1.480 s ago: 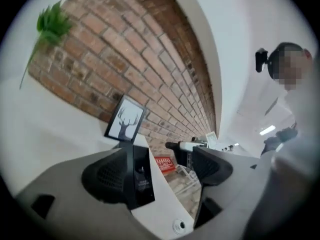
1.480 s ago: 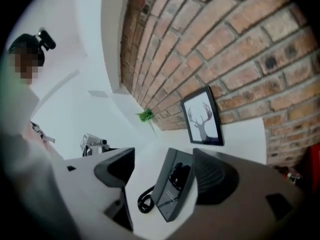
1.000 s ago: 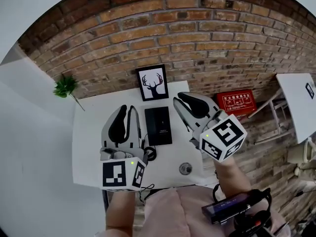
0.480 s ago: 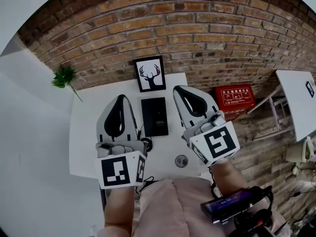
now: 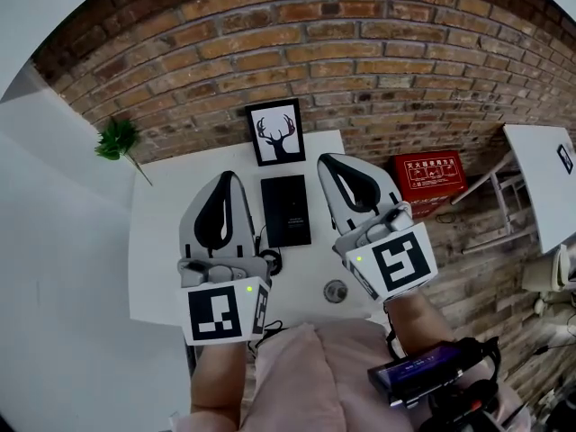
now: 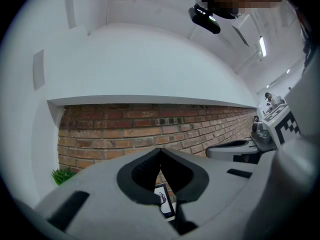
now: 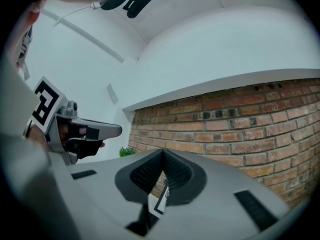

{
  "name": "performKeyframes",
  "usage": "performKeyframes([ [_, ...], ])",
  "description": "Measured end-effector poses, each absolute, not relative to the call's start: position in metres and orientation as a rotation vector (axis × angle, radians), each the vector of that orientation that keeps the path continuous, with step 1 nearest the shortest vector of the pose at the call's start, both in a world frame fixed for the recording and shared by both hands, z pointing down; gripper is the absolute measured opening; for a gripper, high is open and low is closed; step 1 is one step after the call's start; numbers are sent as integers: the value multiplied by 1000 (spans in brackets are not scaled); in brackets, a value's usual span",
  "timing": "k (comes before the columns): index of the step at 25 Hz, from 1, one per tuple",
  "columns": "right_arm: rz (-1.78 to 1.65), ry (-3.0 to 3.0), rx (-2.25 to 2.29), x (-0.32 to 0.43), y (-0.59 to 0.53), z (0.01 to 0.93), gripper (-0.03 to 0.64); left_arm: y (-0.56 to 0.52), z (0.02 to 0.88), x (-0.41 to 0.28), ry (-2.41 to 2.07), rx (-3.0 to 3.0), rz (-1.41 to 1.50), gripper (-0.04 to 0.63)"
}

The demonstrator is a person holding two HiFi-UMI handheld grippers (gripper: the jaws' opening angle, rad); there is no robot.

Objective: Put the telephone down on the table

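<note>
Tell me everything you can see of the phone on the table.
The phone is a flat black slab, matte-looking, with a small pale mark near its middle; finer detail is too small to tell. It lies flat on the white table, long side pointing away from the person, just short of the deer picture. It sits between the left gripper and right gripper, both shut and empty, neither touching it. A dark cable loop lies by its near left corner.

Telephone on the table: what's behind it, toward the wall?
A framed deer picture stands behind the telephone, before the brick wall. Anything behind the picture is covered.
</note>
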State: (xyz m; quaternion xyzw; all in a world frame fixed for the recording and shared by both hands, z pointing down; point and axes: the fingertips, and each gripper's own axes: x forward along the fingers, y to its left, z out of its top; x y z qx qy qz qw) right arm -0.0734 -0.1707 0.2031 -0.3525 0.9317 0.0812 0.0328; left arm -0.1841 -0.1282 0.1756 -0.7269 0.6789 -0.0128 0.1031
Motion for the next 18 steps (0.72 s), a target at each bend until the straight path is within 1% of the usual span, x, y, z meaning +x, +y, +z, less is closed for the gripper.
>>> performKeyframes([
  [18,272,2872,-1137,-78,-168,207,5,-132,186,-182,1950,-2200,-55,0],
])
